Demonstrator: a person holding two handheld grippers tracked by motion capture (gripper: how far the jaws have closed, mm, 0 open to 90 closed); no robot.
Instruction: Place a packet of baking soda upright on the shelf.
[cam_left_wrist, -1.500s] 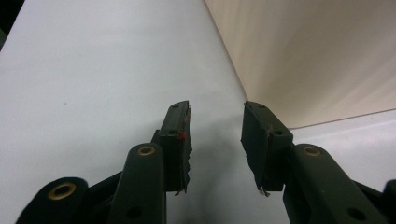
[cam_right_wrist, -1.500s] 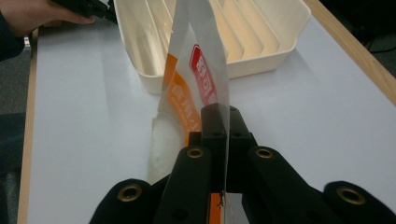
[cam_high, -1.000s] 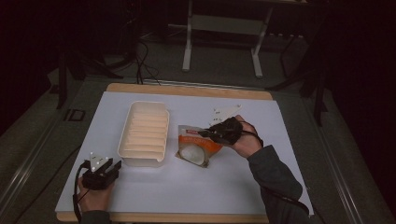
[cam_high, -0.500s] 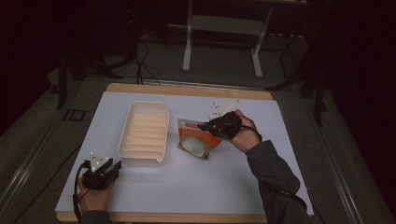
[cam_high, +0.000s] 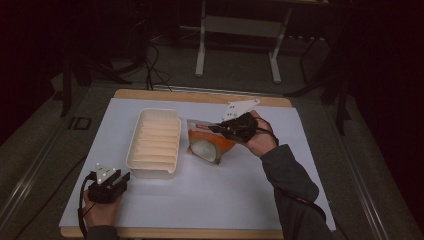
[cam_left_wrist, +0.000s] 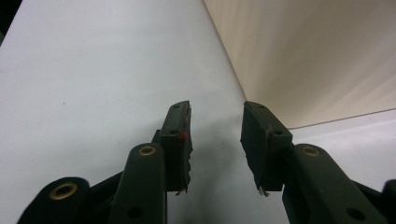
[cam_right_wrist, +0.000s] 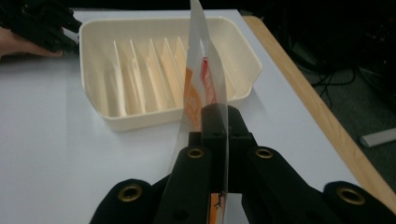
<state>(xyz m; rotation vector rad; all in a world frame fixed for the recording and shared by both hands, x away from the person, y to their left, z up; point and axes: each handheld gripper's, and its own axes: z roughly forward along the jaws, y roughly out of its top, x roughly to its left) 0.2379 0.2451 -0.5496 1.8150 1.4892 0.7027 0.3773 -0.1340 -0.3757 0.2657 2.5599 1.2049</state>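
Pinching the top edge of a flat orange-and-white packet (cam_high: 209, 145), the right hand-held gripper (cam_high: 216, 129) has its black jaws pressed together on the clear seal; in the right gripper view the packet (cam_right_wrist: 201, 79) stands on edge between the jaws, rising straight up from them. Right hand (cam_high: 250, 132) sits to the right of the packet with the wrist bent inward, the dark sleeve (cam_high: 290, 185) running back toward the near right corner of the counter (cam_high: 240, 200). Packet's lower end is close to or on the white counter surface, just beside the right wall of the cream ribbed tray (cam_high: 156, 141); contact with the tray cannot be told.

Left hand-held gripper (cam_high: 120, 179) is low at the near left of the counter, by the tray's near left corner. Its jaws are spread with nothing between them; left gripper view shows a pad (cam_left_wrist: 180, 140) over bare counter, tray wall (cam_left_wrist: 317, 60) just ahead. Left hand (cam_high: 100, 207) wraps the gripper body from behind.
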